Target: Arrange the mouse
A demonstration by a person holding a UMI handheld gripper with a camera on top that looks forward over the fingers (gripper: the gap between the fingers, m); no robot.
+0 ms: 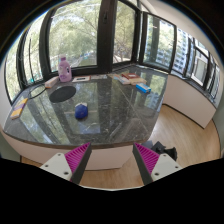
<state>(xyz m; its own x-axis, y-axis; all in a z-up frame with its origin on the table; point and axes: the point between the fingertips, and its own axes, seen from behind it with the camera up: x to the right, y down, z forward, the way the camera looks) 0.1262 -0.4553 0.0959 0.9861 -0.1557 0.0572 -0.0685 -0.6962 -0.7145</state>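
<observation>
Across the middle of the frame runs a dark, glossy surface [110, 115] with a rounded pale edge, its top reflecting the trees outside. Upper frame: tall windows wrap the room on dark frames, with foliage beyond and a building at upper right. Lower right: wood-tone floor [185, 135], with a dark item lying on it that is too small to identify.

On the surface, left of centre, sits a blue mouse [81, 111], well beyond the claw. Above and left of it lies a dark oval object [62, 93], and further up a pink container [64, 68]. Toward upper centre right are flat coloured items, one orange [128, 77] and one blue [143, 88]; their nature cannot be determined.

At the bottom of the frame the claw [113, 158] stands wide open, magenta pads [77, 156] apart, holding nothing, positioned short of the surface edge.
</observation>
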